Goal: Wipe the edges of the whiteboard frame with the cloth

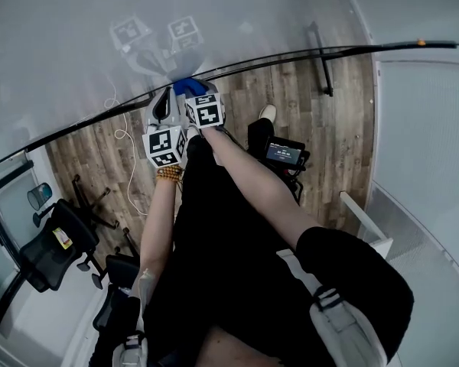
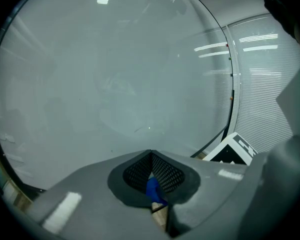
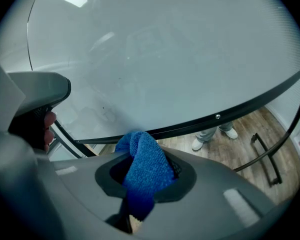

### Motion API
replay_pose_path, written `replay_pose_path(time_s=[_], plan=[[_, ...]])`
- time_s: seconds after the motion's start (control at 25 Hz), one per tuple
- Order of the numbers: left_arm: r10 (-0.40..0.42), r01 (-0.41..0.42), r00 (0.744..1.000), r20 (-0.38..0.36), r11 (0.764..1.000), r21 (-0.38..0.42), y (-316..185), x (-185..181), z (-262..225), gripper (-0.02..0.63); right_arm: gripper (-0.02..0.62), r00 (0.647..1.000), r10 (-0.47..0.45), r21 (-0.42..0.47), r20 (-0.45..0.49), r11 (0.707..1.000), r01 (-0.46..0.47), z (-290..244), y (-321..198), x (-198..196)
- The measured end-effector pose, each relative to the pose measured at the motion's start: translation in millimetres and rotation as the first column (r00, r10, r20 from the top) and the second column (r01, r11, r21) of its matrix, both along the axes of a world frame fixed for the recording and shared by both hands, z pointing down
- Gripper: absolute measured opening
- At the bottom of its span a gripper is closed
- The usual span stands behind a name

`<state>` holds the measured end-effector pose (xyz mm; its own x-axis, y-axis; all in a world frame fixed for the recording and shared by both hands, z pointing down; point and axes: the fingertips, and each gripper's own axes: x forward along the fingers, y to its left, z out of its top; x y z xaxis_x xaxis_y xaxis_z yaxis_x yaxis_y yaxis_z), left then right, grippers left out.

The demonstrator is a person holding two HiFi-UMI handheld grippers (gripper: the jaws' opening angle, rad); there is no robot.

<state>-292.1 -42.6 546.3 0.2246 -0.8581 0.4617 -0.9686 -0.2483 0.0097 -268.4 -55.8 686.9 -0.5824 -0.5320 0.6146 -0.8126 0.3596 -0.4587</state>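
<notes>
Clamped left fingers (image 2: 136, 175) and right fingers (image 3: 104, 179) on cloth (image 3: 145, 166) by frame (image 3: 215, 118); could have slid off thin edge onto whiteboard (image 3: 165, 59).

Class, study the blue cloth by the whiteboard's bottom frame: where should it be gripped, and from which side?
Pinch the blue cloth at its bunched middle, coming from below the frame edge, leaving a folded tuft standing past the fingers. It is limp fabric, so only a bunched fold presses firmly; the right gripper holds it so.
</notes>
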Motion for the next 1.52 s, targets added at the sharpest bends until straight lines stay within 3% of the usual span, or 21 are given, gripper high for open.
replay_pose_path(time_s=[0.96,1.52], plan=[[0.041,-0.041,0.998,-0.037,0.999,0.004,6.0,27.6,-8.2,0.098,0.092,0.996,0.072,0.009,-0.043,0.997,-0.072,-16.4,-6.2,49.8],[-0.039,0.04,0.998,-0.043,0.999,0.012,22.9,17.9,-23.3,0.098,0.092,0.998,0.062,-0.003,-0.007,0.998,-0.062,-30.9,-6.9,50.3]])
